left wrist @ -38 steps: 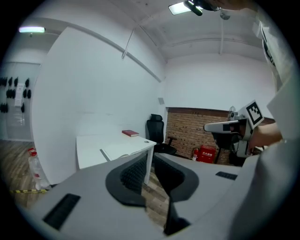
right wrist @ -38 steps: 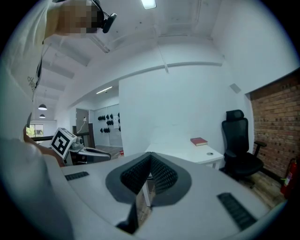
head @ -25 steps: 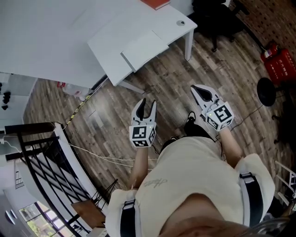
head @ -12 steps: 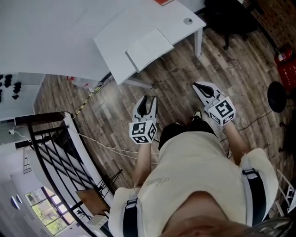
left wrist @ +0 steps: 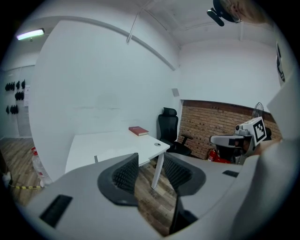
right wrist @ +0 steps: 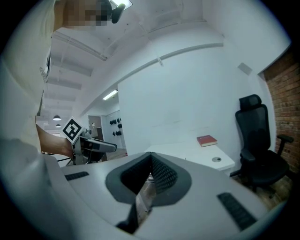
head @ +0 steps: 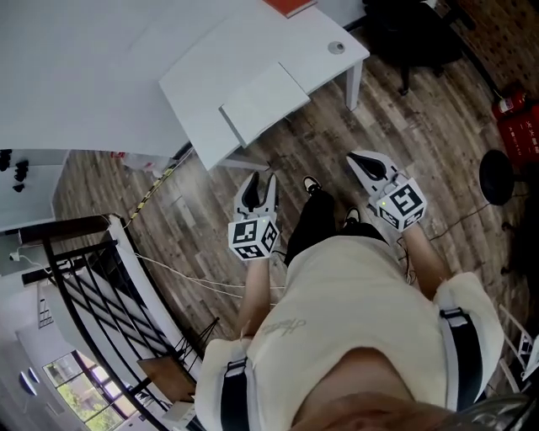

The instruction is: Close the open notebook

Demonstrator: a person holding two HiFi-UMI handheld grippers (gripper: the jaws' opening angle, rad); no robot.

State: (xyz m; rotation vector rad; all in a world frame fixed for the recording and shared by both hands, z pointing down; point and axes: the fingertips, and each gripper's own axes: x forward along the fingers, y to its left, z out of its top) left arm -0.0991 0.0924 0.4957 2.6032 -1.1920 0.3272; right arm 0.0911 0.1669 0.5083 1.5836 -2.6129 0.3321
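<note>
**Short of the tabletop, both tongs over the floor**

Going from the left, the white tabletop (head: 210, 59) filled the upper part of my head view. The notebook (head: 263, 101) lay on it as a pale rectangle, close to the near edge. From that height I could not make out its pages or where the spine ran.

The left tongs (head: 260, 181) hung over the wooden floor (head: 194, 210), well apart from the notebook and pointing roughly towards it. In the left gripper view they stood spread, with nothing but floorboards showing between them.

Further right, a red book (head: 286, 7) sat at the far end of the tabletop, and I judged it to be no part of this job. The right tongs (head: 357, 161) were also over the floor. They were pressed together at the tips and pinched nothing. A black chair (head: 413, 29) stood beyond them.

I took the step in hand to be the approach, with the closing not yet begun. To do it well, I would get square to the near edge before reaching and find the spine first. Then I would slide one spread tong under the free cover and swing it over in an arc, not push it flat. The shut right tongs could steady the other half so the notebook did not skate off the edge.
</note>
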